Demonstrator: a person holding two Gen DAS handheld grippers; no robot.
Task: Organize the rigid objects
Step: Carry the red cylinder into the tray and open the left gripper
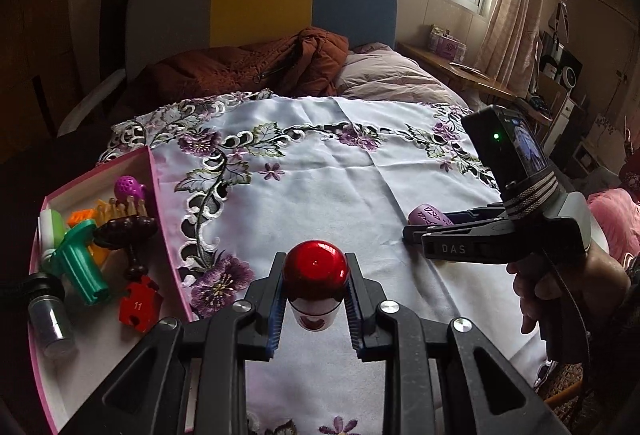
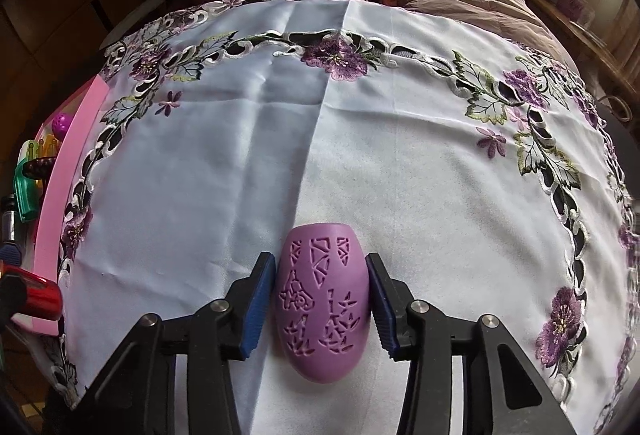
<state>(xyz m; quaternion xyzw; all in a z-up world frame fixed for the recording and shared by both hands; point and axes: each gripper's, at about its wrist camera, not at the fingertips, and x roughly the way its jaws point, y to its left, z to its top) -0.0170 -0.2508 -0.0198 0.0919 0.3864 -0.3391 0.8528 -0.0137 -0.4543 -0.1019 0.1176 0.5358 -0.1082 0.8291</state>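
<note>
My left gripper is shut on a small bottle with a shiny red round cap, held just above the embroidered white cloth. My right gripper has its blue pads on both sides of a purple egg-shaped shell with cut-out patterns lying on the cloth; the pads touch or nearly touch it. In the left wrist view the right gripper is at the right with the purple shell at its tips. The red cap also shows at the left edge of the right wrist view.
A pink-rimmed box at the left holds several items: a green plastic handle, a dark wooden piece, a red numbered block, a purple ball, a glass vial. A brown jacket and pillow lie beyond the cloth.
</note>
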